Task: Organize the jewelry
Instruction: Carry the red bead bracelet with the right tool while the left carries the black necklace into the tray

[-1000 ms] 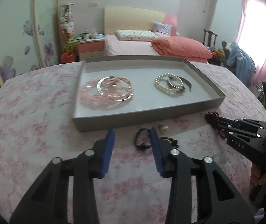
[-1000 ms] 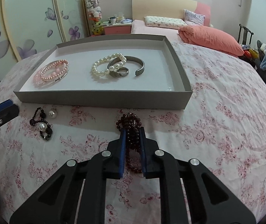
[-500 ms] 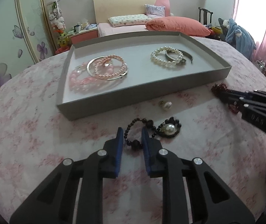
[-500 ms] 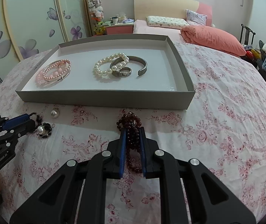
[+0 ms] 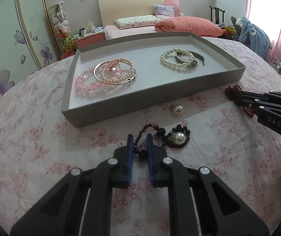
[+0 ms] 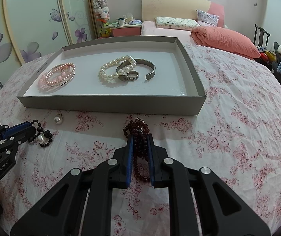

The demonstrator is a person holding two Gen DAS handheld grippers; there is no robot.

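Note:
A black bead strand with a big pearl (image 5: 176, 137) lies on the floral cloth in front of the grey tray (image 5: 160, 106). My left gripper (image 5: 139, 137) straddles the strand's left loop; its jaws are closing, with beads between the blue pads and a small gap still showing. In the right wrist view the same strand (image 6: 41, 135) lies at the left gripper's (image 6: 29, 125) tip. My right gripper (image 6: 140, 137) is shut on a dark red bead bracelet (image 6: 138, 125), which rests on the cloth. A loose pearl piece (image 5: 176, 109) lies near the tray's front wall.
The tray (image 6: 110, 105) holds pink bracelets with a silver bangle (image 6: 59, 75) at the left, and a white pearl bracelet (image 6: 116, 67), a metal cuff (image 6: 150, 68) and a ring (image 6: 133, 75) in the middle. Behind the table are a bed, a nightstand and wardrobe doors.
The left gripper came down over the black strand and its jaws narrowed from wide apart to close around the beads. The right gripper kept still on the red bracelet.

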